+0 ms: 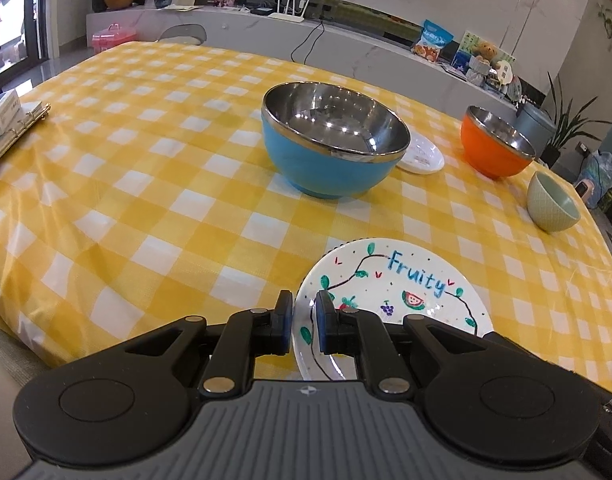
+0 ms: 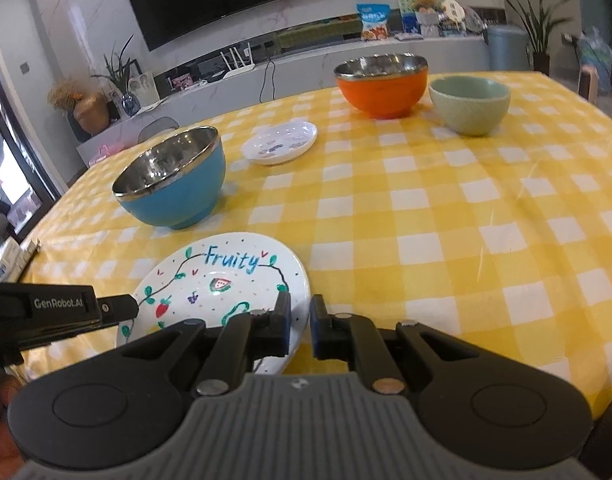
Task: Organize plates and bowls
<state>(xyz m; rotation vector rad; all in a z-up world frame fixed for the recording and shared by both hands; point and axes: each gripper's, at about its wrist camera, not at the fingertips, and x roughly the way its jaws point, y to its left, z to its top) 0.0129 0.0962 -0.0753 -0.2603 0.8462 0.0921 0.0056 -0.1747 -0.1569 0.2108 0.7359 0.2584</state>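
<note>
Both grippers have black linkage arms with silver rivets, blue-edged finger pads (image 1: 321, 320) and a ribbed grey body bearing a small compass mark. The left gripper (image 2: 118, 309) reads "GenRobot.AI" in white.

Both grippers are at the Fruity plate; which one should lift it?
Left, probably. The left gripper already has its jaws straddling the Fruity plate rim; the right gripper also straddles the rim, but less clearly.

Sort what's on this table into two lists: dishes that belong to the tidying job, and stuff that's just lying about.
Belongs to the job:
Fruity plate
small white plate
blue bowl
orange bowl
green bowl

Just lying about:
ring binder
white box
</note>
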